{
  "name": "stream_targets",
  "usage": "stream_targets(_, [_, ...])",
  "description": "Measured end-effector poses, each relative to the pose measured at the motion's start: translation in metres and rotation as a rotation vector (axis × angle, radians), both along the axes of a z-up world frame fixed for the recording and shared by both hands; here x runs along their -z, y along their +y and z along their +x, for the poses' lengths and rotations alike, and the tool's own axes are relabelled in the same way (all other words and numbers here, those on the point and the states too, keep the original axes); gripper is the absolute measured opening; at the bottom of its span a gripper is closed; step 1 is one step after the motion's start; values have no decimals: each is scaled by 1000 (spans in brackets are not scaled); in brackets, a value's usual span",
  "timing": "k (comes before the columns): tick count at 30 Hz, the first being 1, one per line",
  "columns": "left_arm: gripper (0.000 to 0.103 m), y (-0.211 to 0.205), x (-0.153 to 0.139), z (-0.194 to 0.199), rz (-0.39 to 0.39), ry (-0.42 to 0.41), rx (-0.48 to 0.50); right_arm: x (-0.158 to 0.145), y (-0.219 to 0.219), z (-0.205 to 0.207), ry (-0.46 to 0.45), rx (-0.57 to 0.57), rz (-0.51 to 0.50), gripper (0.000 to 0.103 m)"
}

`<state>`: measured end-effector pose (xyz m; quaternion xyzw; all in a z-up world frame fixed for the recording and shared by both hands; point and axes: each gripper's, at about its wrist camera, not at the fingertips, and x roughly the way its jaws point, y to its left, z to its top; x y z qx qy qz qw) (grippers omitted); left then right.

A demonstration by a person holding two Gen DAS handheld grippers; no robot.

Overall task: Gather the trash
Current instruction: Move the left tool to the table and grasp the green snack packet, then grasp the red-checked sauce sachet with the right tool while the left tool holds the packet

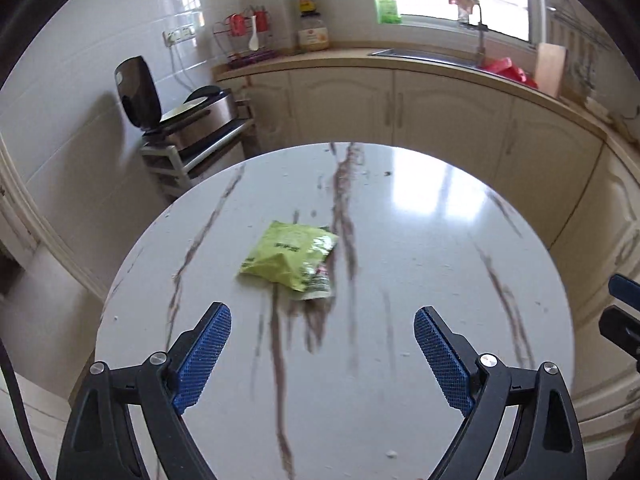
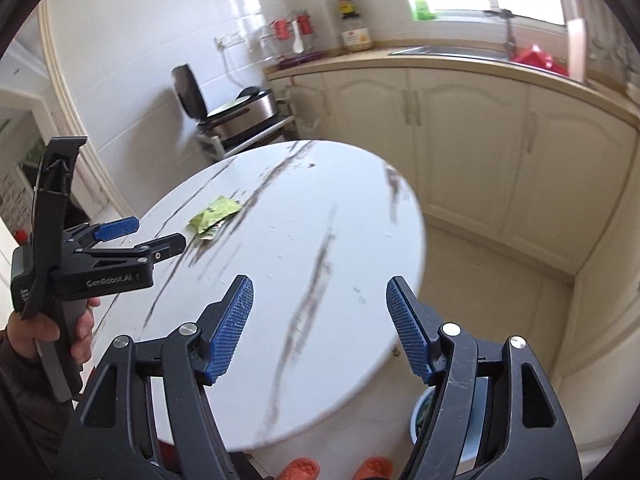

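The round marble table (image 1: 400, 280) is filling most of both views, with cabinets (image 1: 400, 108) and a sink (image 1: 424, 55) sitting along the top. The left gripper (image 1: 322, 356) is hanging over the table's near edge, claw spread wide, nothing in it. The right gripper (image 2: 320, 328) is hovering lower centre in its own view, also spread and empty. The green wrapper (image 1: 290, 258) is lying flat mid-table, just ahead of the left claw and apart from it.

Crumpled green wrapper (image 1: 291, 261) flat on table (image 1: 440, 240)
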<state>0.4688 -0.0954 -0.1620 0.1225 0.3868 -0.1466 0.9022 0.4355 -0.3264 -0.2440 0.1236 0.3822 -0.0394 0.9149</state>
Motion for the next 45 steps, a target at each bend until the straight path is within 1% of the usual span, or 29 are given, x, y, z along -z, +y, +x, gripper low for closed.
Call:
stream_targets(2, [90, 12, 8, 27, -11, 20, -25, 8, 9, 31, 30, -31, 20, 67])
stream_targets(4, [90, 22, 17, 53, -32, 54, -39, 17, 17, 58, 60, -47, 12, 67])
stream_targets(7, [90, 29, 31, 92, -21, 89, -45, 33, 29, 97, 101, -59, 25, 67])
stream_targets(8, [90, 30, 34, 106, -23, 102, -36, 37, 32, 110, 109, -64, 34, 67])
stream_targets(11, [90, 22, 44, 129, -30, 127, -18, 50, 35, 141, 141, -54, 42, 67])
stream_targets(14, [90, 13, 57, 155, -12, 146, -1, 64, 35, 159, 164, -50, 56, 67])
stream_targets(17, [86, 11, 67, 171, -18, 168, 29, 72, 34, 169, 178, -48, 59, 67])
stream_targets(18, [83, 11, 70, 175, -26, 172, 44, 73, 35, 171, 181, -49, 58, 67])
stream_targets(19, [73, 11, 72, 178, -43, 185, 62, 73, 34, 174, 181, -49, 58, 67])
stream_targets(20, [63, 13, 72, 180, -73, 202, 77, 74, 34, 175, 182, -46, 57, 67])
stream_targets(21, [61, 14, 72, 182, -96, 223, 86, 74, 33, 175, 181, -42, 56, 67])
stream_targets(22, [56, 16, 73, 184, -112, 234, 91, 74, 33, 175, 180, -41, 57, 67])
stream_targets(23, [49, 19, 73, 185, -132, 239, 99, 73, 33, 176, 180, -38, 60, 67])
stream_targets(24, [45, 21, 73, 184, -149, 241, 107, 72, 34, 176, 178, -34, 57, 67])
stream_targets(25, [31, 23, 73, 183, -168, 249, 121, 71, 35, 175, 176, -35, 54, 67])
stream_targets(26, [23, 26, 72, 182, -179, 246, 120, 69, 36, 174, 174, -35, 52, 67])
stream_targets(27, [20, 29, 70, 181, -165, 240, 112, 68, 38, 174, 172, -33, 50, 67])
stream_targets(28, [18, 33, 69, 179, -166, 238, 110, 66, 41, 174, 170, -34, 46, 67])
stream_targets(30, [17, 48, 60, 170, -232, 241, 114, 63, 49, 173, 169, -51, 39, 67])
stream_targets(31, [17, 58, 56, 163, -252, 238, 113, 61, 55, 173, 166, -59, 30, 67])
stream_targets(34, [17, 87, 45, 142, -239, 199, 85, 58, 78, 177, 169, -101, 4, 67])
stream_targets(36, [17, 108, 44, 134, -235, 204, 70, 61, 94, 184, 183, -127, -5, 68])
stream_targets(39, [17, 138, 45, 122, -208, 202, 21, 72, 116, 196, 220, -152, -25, 68])
stream_targets(43, [17, 166, 41, 102, -185, 190, -13, 84, 140, 207, 251, -161, -97, 68])
stream_targets(45, [17, 174, 37, 94, -190, 192, -19, 89, 146, 212, 266, -161, -110, 64])
